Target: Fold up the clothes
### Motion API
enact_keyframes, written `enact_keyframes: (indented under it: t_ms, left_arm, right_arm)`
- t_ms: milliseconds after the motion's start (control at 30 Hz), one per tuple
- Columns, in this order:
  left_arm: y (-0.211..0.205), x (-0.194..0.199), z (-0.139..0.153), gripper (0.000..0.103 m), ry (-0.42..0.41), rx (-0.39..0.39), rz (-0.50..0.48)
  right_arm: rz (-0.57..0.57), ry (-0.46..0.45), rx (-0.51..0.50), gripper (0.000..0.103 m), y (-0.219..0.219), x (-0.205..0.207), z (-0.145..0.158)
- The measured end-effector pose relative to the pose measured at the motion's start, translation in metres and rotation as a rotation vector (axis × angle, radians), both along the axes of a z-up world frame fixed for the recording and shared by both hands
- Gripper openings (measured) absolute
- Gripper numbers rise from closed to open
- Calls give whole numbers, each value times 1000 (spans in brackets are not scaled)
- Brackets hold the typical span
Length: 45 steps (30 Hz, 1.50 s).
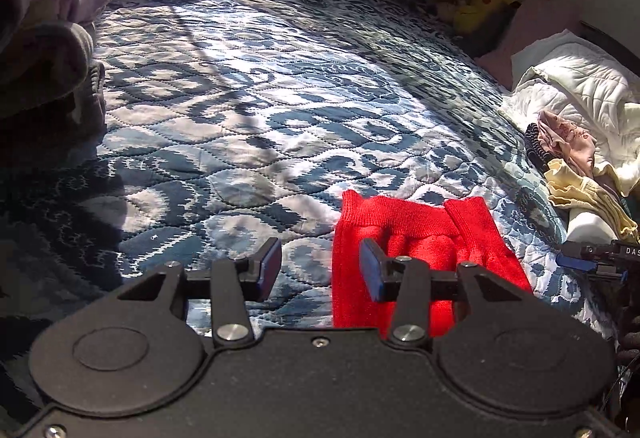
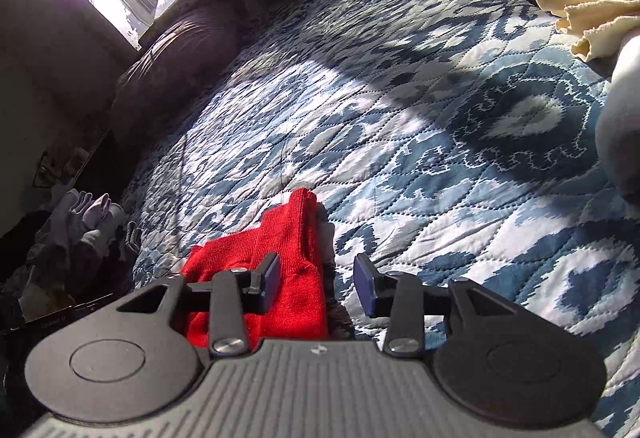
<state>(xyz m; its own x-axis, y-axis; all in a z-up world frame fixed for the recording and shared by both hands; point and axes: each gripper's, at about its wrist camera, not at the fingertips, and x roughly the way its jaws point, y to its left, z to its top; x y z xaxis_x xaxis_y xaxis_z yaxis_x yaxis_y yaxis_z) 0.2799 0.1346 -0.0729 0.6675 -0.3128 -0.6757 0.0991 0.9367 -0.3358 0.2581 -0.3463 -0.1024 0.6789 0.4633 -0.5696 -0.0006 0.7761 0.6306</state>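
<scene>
A red knitted garment (image 1: 412, 250) is seen lying flat on a quilted bedspread (image 1: 248, 110), low and right of centre in the left wrist view. Its fabric is fine-ribbed and matte, and two tube-shaped ends with ribbed cuffs are turned toward the far side of the bed. In the right wrist view the same red knitted garment (image 2: 280, 262) is shown low and left of centre, folded into a thick-edged slab with a narrow projecting corner at its top.

The bedspread is stitched in wavy lines and printed in a blue and white ornamental pattern; bright sunlight and long shadows are cast across it.

The left hand-held gripper (image 1: 320, 270) is held released, its two flat blue-faced pads well apart, with nothing between them; its right pad is seen in front of the red knit. The right hand-held gripper (image 2: 316, 282) is likewise spread and empty, its left pad over the garment's edge.

A heap of crumpled pale yellow and pink clothes (image 1: 576, 174) is found at the right edge of the left wrist view, beside a white quilted blanket (image 1: 572, 86). A yellow plush toy (image 1: 480, 12) is seen at the upper right. Grey and lilac clothes (image 1: 52, 30) are piled at the upper left.
</scene>
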Motion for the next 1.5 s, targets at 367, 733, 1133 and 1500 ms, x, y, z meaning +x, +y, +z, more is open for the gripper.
enact_keyframes:
  t_ms: [367,733,1133,1500]
  left_arm:
    - [67,-167,-3,53,75,-173,170]
    - [33,-242,-71,57,284,-270,233]
    - [-15,-208,-27,3,109,254,10]
    - [-55,-232,-38,3,-607,1566,-475]
  right_arm:
    - [-140,-17,361,52,-8,-164,-38]
    - [-140,39,488,53,31,-202,-95]
    - [-129,17,490,54,35,-197,-102]
    - [-131,15,504,54,31,-200,-103]
